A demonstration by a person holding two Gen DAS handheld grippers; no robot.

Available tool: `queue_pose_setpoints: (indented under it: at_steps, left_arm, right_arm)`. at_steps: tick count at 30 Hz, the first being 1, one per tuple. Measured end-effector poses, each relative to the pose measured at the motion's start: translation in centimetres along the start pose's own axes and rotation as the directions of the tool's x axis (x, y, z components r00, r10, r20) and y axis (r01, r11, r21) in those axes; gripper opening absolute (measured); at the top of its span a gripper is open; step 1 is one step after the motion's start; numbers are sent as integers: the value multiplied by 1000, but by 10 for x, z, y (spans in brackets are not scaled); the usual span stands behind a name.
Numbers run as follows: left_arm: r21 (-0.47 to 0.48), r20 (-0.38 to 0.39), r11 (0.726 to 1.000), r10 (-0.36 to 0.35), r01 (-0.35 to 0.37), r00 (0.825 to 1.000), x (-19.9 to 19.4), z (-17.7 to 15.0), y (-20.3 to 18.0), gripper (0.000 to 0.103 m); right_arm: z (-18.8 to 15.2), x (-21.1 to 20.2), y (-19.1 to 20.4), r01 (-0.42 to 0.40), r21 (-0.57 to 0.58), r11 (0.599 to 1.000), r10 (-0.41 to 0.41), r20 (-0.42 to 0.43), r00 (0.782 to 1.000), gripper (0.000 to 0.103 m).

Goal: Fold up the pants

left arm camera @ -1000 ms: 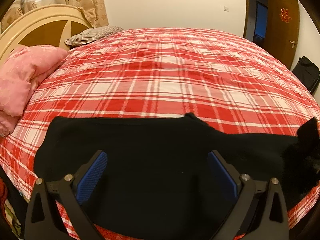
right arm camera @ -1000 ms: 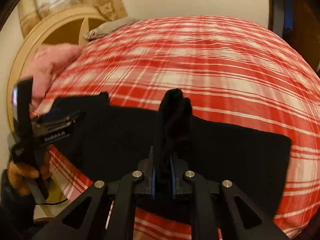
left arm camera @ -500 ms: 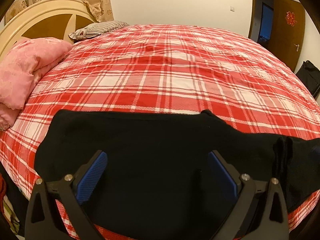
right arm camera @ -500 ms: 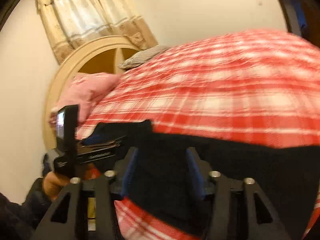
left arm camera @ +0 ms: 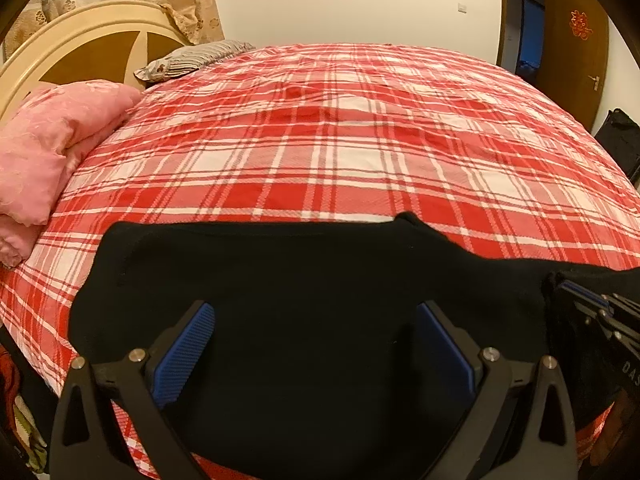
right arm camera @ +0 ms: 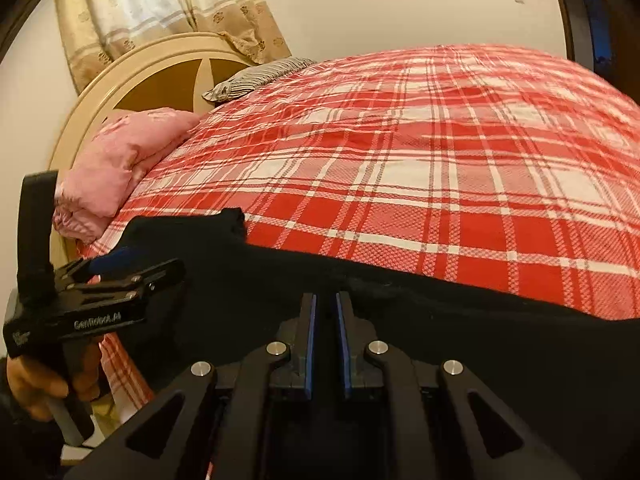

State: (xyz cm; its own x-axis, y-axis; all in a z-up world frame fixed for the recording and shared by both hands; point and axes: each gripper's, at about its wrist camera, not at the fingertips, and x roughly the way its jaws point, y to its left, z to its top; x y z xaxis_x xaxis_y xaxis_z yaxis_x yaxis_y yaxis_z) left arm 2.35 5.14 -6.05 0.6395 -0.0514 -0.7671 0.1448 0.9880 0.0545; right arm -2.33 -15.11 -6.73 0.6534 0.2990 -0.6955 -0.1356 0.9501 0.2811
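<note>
One pair of black pants (left arm camera: 304,288) lies flat along the near edge of the bed (left arm camera: 340,152), filling the lower part of both frames, on a red-and-white plaid cover. There are two hand-held grippers, one pink quilt (left arm camera: 52,144), one striped pillow (left arm camera: 196,58) and one round cream headboard (left arm camera: 80,44).

The left hand-held gripper (left arm camera: 316,344) hovers over the pants with its blue-padded fingers (left arm camera: 186,344) spread wide, gripping nothing. The right hand-held gripper (right arm camera: 326,340) has its fingers drawn almost together with a narrow slit between them; whether cloth sits in that slit I cannot tell, black on black.

Only the left wrist view shows the brown door (left arm camera: 576,40) at upper right and the dark bag (left arm camera: 618,136) beneath it, plus a piece of the right hand-held gripper at the lower right edge. Only the right wrist view shows the left hand-held gripper from outside, at lower left, held by a hand (right arm camera: 36,384).

The pants look plain, matte, smooth, with a small raised corner (right arm camera: 234,216) on the far edge.
</note>
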Motion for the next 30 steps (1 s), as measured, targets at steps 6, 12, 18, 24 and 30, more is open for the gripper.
queue_pose_setpoints:
  at_steps: [6,12,18,24,30]
  left_arm:
    - [7,-7,1000,2,-2,1000,-1,-1,-3,103]
    - [44,41,998,-55,54,998,-19,3,-19,103]
    - [169,66,972,-178,164,982,-29,8,-72,103]
    - [266,53,933,-265,243,963,-33,7,-129,103]
    - [315,7,921,-243,229,970,-25,-8,-155,103]
  right_arm:
    - [9,5,3,4,-8,1000,-4,-15,1000,10]
    - [11,-90,-43,-12,158,987,-19,193,981,11]
    - [-30,-169,-96,265,216,940,-299,139,944,11]
    - [-77,-171,-104,317,210,925,-333,42,942,11]
    - [-93,-143,-117,293,245,924,-294,-33,955,11]
